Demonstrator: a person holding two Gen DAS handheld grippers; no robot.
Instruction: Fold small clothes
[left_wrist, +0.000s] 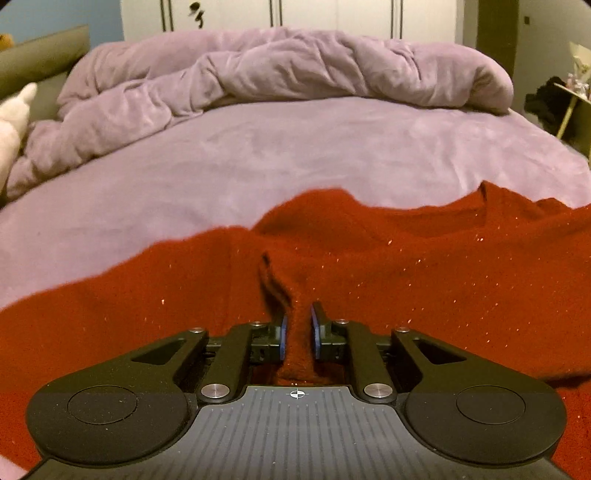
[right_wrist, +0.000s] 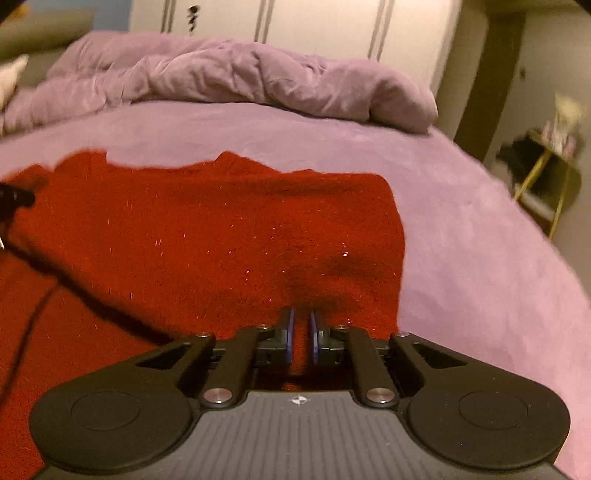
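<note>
the red sweater lies on the near edge of the bed. the left gripper pinches a raised fold of it. the right gripper clamps its near hem.

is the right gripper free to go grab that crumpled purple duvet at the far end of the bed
Probably not as things stand: the right gripper is shut on the red sweater. The duvet lies well beyond, across bare purple sheet; nothing blocks the path, but it would have to let go first.

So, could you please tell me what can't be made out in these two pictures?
- Red sweater: near hem hidden under the left hand-held gripper; left wrist view.
- Same hem, right wrist view: hidden under the right hand-held gripper.
- Side table: blurred, items unreadable.
</note>
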